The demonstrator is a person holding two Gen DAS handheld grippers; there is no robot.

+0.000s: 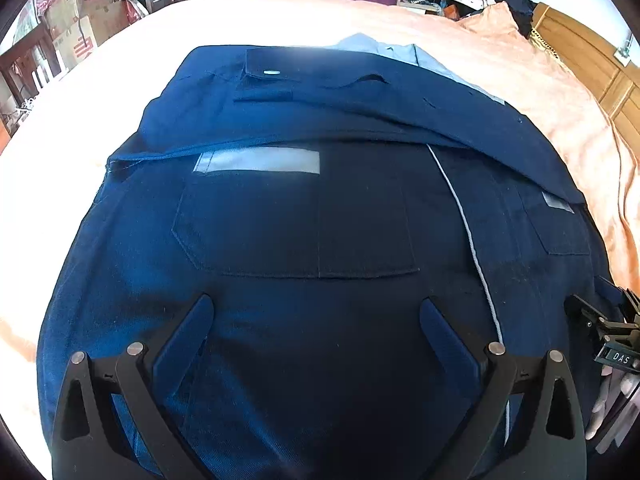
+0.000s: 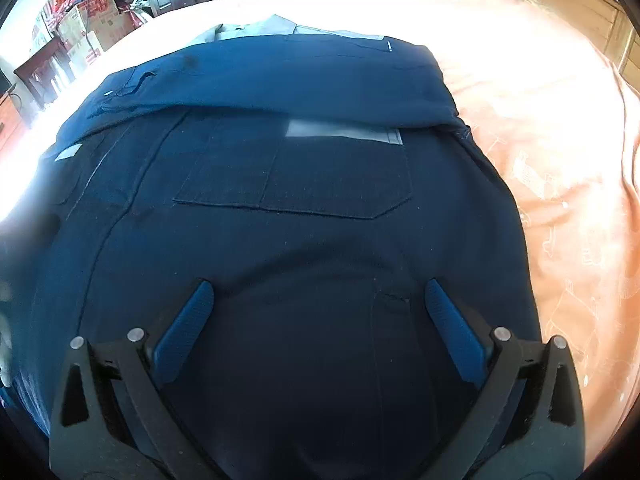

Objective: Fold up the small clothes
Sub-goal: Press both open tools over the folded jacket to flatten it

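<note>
Both tongs are released, jaws spread wide with nothing between them: the left tongs [image 1: 316, 332] and the right tongs [image 2: 316, 316] each hang low over the near part of the navy garment [image 1: 280, 320], side by side, with the right tongs visible at the right edge of the left wrist view. The garment lies flat on the bed [image 1: 540, 92], which is covered in a peach sheet, and extends directly ahead of both tongs. A folded-over layer [image 2: 280, 84] crosses the far half from left to right, above the patch pockets [image 2: 296, 184]. The near hem lies below both fields of view and cannot be seen. Judged from this layout, the next fold runs away from the holder, near edge toward far edge. Each tongs covers its own half, so neither is nearer overall.
</note>
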